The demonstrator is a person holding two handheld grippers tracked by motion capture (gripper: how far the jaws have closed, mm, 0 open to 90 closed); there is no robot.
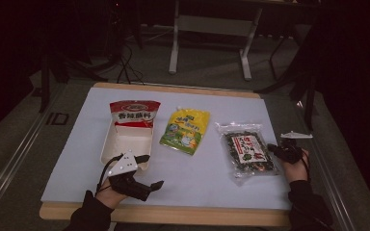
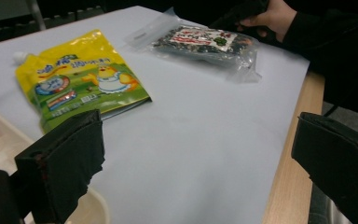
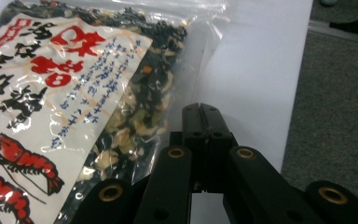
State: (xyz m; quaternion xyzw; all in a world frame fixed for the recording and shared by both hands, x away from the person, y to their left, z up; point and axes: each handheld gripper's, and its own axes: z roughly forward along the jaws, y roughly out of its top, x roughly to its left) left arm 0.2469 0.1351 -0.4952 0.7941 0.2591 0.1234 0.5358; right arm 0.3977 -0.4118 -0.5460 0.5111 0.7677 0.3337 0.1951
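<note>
A clear bag of dark dried food (image 1: 248, 150) with a red and white label lies at the right of the table. My right gripper (image 1: 275, 149) is shut, its tips at the bag's right edge. In the right gripper view the closed jaws (image 3: 202, 113) rest on the pale sheet beside the bag (image 3: 74, 93), with nothing seen between them. Near the table's front left, my left gripper (image 1: 150, 171) stands wide open and empty. Its view looks between the jaws (image 2: 198, 163) across the sheet to a yellow-green pouch (image 2: 81, 79) and the clear bag (image 2: 205, 42).
A red and white pouch (image 1: 133, 114) lies over the far end of a white tray (image 1: 105, 147) at the left. The yellow-green pouch (image 1: 185, 130) lies mid-table. A pale sheet (image 1: 197, 178) covers the wooden table. Dark frames and cables stand beyond.
</note>
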